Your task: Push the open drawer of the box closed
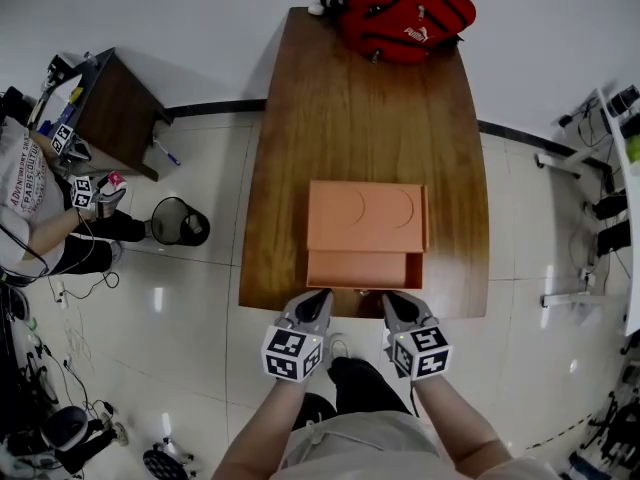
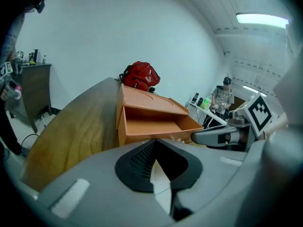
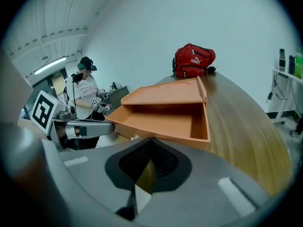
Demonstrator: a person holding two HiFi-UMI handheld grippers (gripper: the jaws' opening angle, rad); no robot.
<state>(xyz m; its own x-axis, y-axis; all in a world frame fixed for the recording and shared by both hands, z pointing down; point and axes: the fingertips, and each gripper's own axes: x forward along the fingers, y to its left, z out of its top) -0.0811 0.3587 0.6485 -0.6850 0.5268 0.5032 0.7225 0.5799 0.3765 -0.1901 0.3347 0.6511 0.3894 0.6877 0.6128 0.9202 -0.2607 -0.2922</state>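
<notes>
Nearest the camera, the person's forearms hold the two tools side by side at the near end of the table [image 1: 350, 98]. Each tool carries a cube with square markers.

The left claw [image 1: 320, 296] [image 2: 155, 143] is closed, its dark pads meeting at the tips with nothing between them. The right claw [image 1: 393, 298] [image 3: 150, 143] is closed and empty in the same way. Both tips point at the front panel of the drawer [image 1: 358, 268] [image 2: 151, 126] [image 3: 161, 122], the left claw toward its left part and the right claw toward its right part. They are just beside the panel. I cannot tell whether either touches it.

The drawer is pulled out toward the person, its inside bare, and its front is near the table's near edge. Behind it is the orange box [image 1: 365, 216] [image 2: 147, 105] [image 3: 165, 94] it slides into, which has a flat lid with two curved cut lines. The box sits on the near half of the brown wooden table, a little right of its middle.

Beyond the box the tabletop runs on to the far end, where a red backpack [image 1: 400, 10] [image 2: 140, 77] [image 3: 193, 59] lies against the white wall.

On the tiled floor to the left of the table stands a dark waste bin [image 1: 180, 221]. Farther left, another person [image 1: 25, 193] [image 3: 87, 91] with similar tools is by a dark side table [image 1: 115, 113].
</notes>
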